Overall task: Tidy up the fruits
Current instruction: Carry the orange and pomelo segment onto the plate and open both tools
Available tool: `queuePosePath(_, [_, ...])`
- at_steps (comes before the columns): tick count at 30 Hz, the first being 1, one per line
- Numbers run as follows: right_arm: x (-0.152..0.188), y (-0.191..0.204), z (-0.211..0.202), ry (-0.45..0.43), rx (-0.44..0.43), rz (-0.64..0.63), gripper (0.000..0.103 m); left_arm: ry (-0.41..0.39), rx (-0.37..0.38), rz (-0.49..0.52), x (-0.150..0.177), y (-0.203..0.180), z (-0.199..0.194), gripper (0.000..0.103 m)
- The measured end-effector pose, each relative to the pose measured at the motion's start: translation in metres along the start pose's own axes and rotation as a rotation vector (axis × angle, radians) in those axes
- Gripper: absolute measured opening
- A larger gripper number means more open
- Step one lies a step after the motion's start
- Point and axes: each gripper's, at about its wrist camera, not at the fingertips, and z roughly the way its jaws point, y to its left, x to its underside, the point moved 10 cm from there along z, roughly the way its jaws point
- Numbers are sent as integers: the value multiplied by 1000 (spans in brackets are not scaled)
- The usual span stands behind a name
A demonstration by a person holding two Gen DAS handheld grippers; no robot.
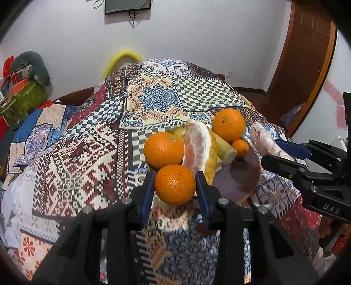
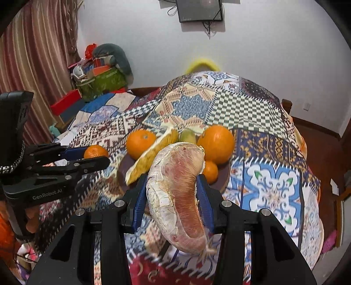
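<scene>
Left wrist view: the left gripper (image 1: 175,186) is clenched on a mandarin (image 1: 175,184), its two blue pads pressed against the fruit's sides, and the fruit is held in the air at the near left edge of a brown bowl (image 1: 238,182). The bowl sits on a patchwork tablecloth (image 1: 87,149) and holds a large orange (image 1: 164,149) on its left, another large orange (image 1: 229,125) on its far right, a small mandarin (image 1: 240,148) just below that one, a peeled pomelo segment (image 1: 198,146) leaning up the middle, a strip of yellow pomelo peel (image 1: 211,162) beside it, and a greenish fruit (image 1: 178,132) partly hidden at the far side. To the right, the right gripper (image 1: 278,153) grasps a second peeled pomelo piece (image 1: 266,140), which is off the cloth just right of the bowl.

Right wrist view: that pomelo piece (image 2: 177,197), pinkish with white pith, is gripped across its middle between the blue pads and hangs out past both ends of them. Beyond it lie the bowl (image 2: 223,175) and its fruit. The left gripper (image 2: 92,156) comes in from the left with its mandarin (image 2: 96,151).

Outward, a dark screen (image 2: 198,9) hangs on the white far wall, a striped curtain (image 2: 37,54) runs down the left, and a heap of boxes and bags (image 2: 98,74) stands on the far left.
</scene>
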Motion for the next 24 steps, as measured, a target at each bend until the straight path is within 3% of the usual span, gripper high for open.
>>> queuePosePath(11, [-24, -9, 33, -2, -5, 8, 40, 52, 21, -59, 0, 14, 37, 37])
queuePosePath(24, [-11, -6, 64, 65, -22, -10, 40, 65, 11, -33, 0, 10, 54, 37])
